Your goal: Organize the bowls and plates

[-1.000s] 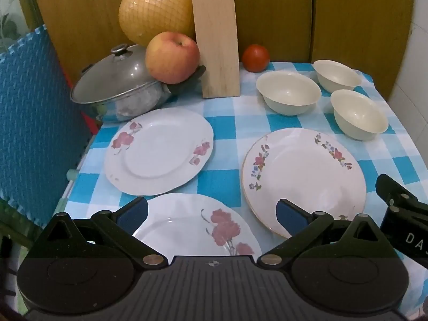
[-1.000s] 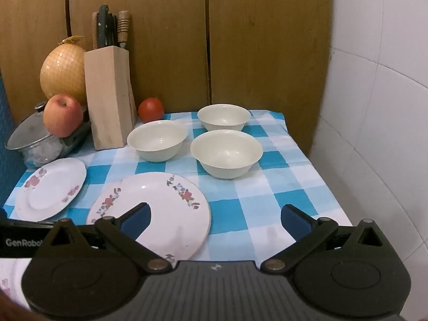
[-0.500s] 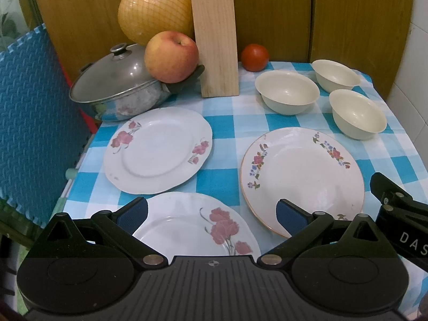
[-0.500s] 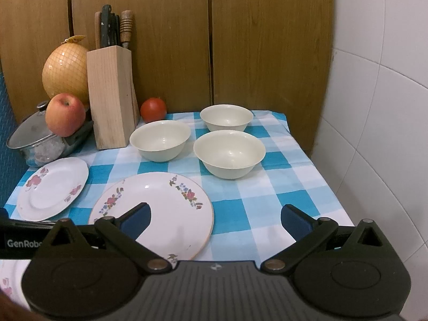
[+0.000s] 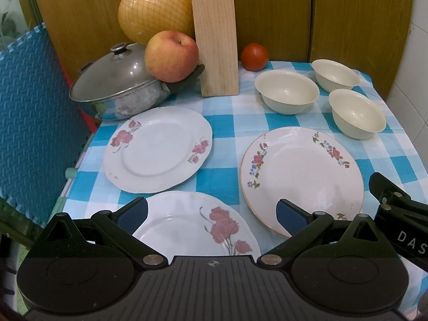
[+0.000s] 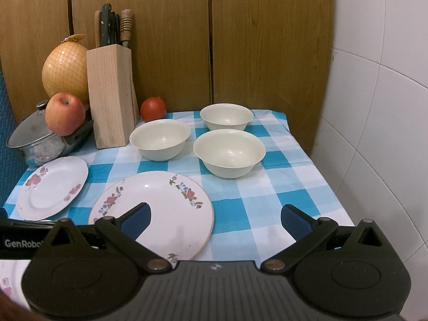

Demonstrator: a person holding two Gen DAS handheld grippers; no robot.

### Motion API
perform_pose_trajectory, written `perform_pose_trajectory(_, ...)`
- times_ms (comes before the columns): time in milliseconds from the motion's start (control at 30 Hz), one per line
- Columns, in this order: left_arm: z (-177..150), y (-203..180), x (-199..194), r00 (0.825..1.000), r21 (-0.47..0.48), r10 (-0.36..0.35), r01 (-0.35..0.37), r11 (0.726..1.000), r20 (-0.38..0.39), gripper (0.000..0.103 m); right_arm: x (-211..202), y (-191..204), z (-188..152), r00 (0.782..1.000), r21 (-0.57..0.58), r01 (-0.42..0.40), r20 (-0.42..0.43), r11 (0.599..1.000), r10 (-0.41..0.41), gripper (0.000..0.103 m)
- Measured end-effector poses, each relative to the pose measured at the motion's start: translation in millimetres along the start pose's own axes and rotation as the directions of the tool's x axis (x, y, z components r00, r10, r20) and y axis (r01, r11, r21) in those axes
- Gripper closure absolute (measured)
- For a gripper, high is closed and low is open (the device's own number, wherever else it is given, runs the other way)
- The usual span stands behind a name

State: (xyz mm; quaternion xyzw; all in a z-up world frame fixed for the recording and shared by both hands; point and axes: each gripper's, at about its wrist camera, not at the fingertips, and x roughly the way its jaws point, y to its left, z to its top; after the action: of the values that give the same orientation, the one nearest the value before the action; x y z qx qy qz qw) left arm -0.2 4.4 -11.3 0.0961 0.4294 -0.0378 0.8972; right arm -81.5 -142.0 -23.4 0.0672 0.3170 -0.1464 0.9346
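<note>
Three plates lie flat on the blue-checked cloth: a pink-flowered plate at the left, another pink-flowered plate nearest me, and a gold-rimmed plate at the right, also in the right wrist view. Three cream bowls stand apart at the back right; the nearest in the right wrist view is. My left gripper is open and empty above the near plate. My right gripper is open and empty above the table's front edge.
A lidded steel pot with an apple on its handle, a netted pomelo, a knife block and a tomato line the back. A blue foam mat stands left. A tiled wall is at the right.
Both grippers have drawn back and risen slightly, so the scene sits a little farther off. Nothing on the table has moved. Both jaws stay open.
</note>
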Motion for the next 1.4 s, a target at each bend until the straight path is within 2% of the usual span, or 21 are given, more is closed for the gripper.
perform_pose_trajectory(867, 1.4, 1.4, 0.2, 1.0, 0.001, -0.001, 0.001, 1.0, -0.002, 0.0, 0.8, 2.8, -1.2, 1.0, 0.003, -0.002, -0.005, 1.0, 0.002, 0.002)
perform_pose_trajectory(1400, -1.7, 13.1, -0.6, 1.0, -0.004, 0.007, -0.007, 1.0, -0.016, 0.0, 5.1, 10.4, -2.1, 0.998, -0.007, -0.054, -0.037, 0.999, 0.054, 0.002)
